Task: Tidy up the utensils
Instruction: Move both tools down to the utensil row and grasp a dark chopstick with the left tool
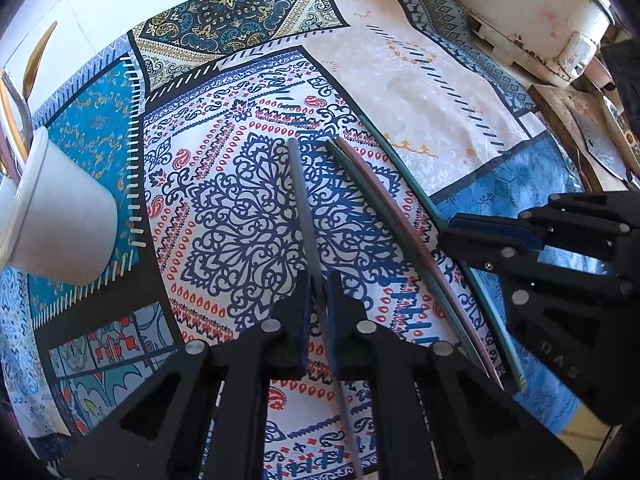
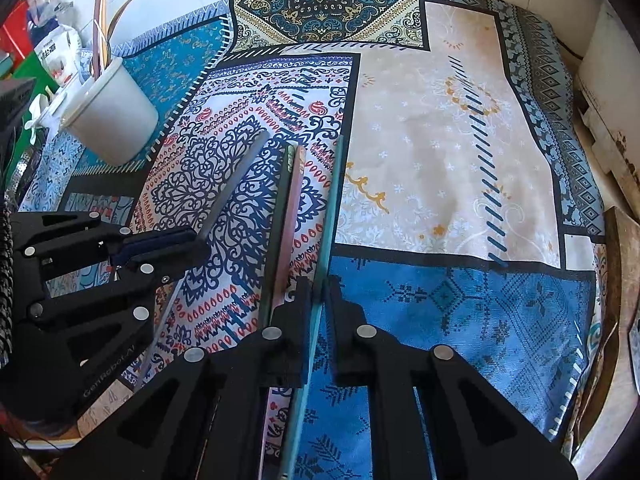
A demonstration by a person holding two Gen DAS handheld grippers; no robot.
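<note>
**Operator:** Claw on my left hand (image 1: 318, 304) is pinched tight on the grey chopstick (image 1: 302, 200); claw on my right (image 2: 318, 304) is clamped on the teal chopstick (image 2: 334, 200). Both sets of pads sit narrow, with only the thin stick between them.

**Colleague:** Why one stick per side?

**Operator:** They lay spread on the patterned cloth (image 2: 440, 160) covering the worktop, so I judge it quicker to take the two outer sticks together. Each claw points steeply down, which lets the tips close from either side of a stick lying flat.

**Colleague:** What's left on the cloth?

**Operator:** Between my two sticks lie a dark green chopstick (image 1: 360, 188) and a pink chopstick (image 1: 384, 196), side by side and touching or nearly so. They are close to the teal one, well clear of the grey one at the far ends.

**Colleague:** Where do they go?

**Operator:** Probably the white holder cup (image 2: 112, 116), off to the left on the cloth. It already carries several upright utensils (image 2: 102, 32), so it looks like the destination. It is nearer my left hand.

**Colleague:** Any worry?

**Operator:** I grip each stick near one end, so the long free part may swing down on lifting. Whether the sticks have left the cloth yet, I cannot tell.
</note>
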